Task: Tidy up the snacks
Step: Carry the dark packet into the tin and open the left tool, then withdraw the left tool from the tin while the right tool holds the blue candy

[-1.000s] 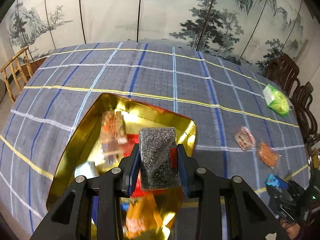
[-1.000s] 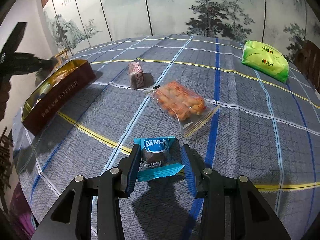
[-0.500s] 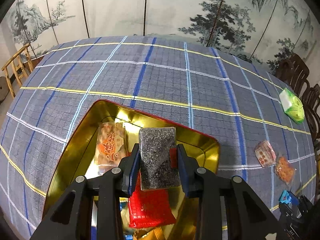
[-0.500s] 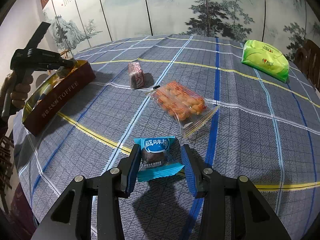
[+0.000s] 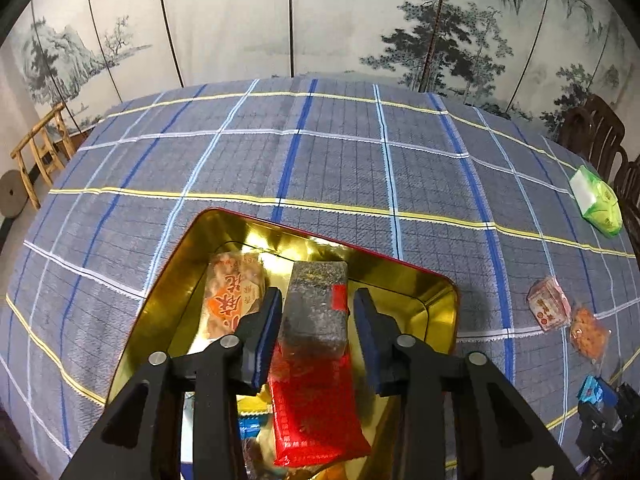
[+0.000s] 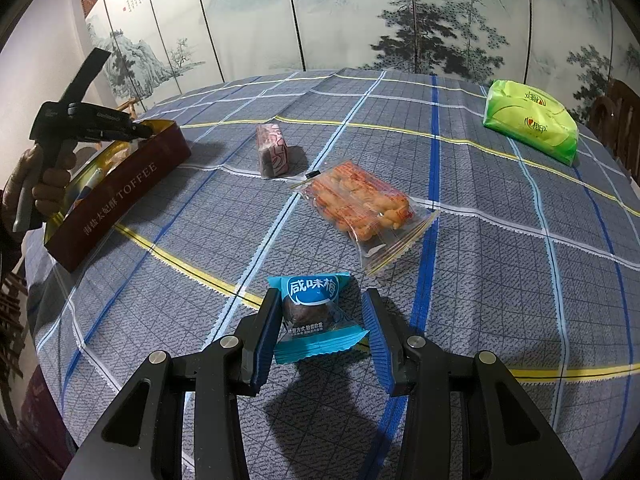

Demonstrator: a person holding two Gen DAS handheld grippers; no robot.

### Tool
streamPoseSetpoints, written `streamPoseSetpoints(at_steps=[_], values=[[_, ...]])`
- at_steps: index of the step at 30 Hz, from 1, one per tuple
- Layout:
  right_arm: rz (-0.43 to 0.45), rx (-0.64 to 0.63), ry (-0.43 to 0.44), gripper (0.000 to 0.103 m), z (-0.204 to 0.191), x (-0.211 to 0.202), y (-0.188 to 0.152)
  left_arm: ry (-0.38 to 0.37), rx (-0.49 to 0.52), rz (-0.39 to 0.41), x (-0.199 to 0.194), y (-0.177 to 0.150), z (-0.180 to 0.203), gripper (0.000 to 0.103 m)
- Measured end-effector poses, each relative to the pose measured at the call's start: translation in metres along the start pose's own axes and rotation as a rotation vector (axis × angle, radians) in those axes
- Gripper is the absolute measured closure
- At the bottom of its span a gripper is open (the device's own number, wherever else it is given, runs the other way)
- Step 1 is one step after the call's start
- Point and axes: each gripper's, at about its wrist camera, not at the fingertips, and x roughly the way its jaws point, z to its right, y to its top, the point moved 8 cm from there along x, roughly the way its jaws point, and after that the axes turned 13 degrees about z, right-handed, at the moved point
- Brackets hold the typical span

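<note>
My left fingers (image 5: 316,320) are parting over the gold tin (image 5: 440,300): half a second ago they were pinching the dark speckled bar (image 5: 316,304), and now a gap is showing on each side of it, so the bar is sitting loose between them, its near end lying on the glossy red packet (image 5: 316,412) inside the tin. An orange-printed cracker pack (image 5: 232,296) is lying flat in the tin just left of the bar. The tin is rounded at its corners, mirror-gold inside with a red rim.

My right fingers (image 6: 320,328) are standing spread on either side of the small blue crinkle-edged plum packet (image 6: 316,316) on the tabletop (image 6: 500,280), well away from the tin; the left pad is at its edge, the right one clear of it, unchanged from a moment ago. Beyond the plum packet, a clear zip bag of orange twists (image 6: 360,204), a pink wrapped block (image 6: 272,152) and a green pillow pack (image 6: 532,120) are resting on the checked woven cloth.
</note>
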Motion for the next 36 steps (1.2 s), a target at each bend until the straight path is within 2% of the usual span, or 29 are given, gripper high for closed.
streamPoseSetpoints(at_steps=[2,6,10,14,22,29,36], values=[[0.0,0.001,0.001,0.06,0.0,0.0,0.0,0.011,0.003,0.014,-0.009,-0.001,-0.001,0.059],[-0.002,-0.01,-0.008,0.06,0.0,0.0,0.0,0.008,0.0,0.053,-0.033,-0.006,0.0,0.053],[-0.004,-0.03,-0.022,0.06,-0.001,-0.001,-0.001,0.042,0.039,0.123,-0.07,-0.015,0.005,0.037],[-0.005,-0.037,-0.027,0.06,-0.002,-0.002,-0.001,0.064,0.102,0.181,-0.104,-0.027,0.014,0.031],[-0.012,-0.016,-0.038,0.06,-0.01,-0.006,-0.002,0.048,0.166,0.251,-0.153,-0.051,0.033,0.025],[-0.004,0.001,-0.03,0.06,-0.023,-0.014,0.002,0.049,0.206,0.276,-0.175,-0.065,0.04,0.021],[0.026,0.002,-0.008,0.06,-0.045,-0.029,0.017,0.046,0.203,0.278,-0.184,-0.075,0.036,0.018]])
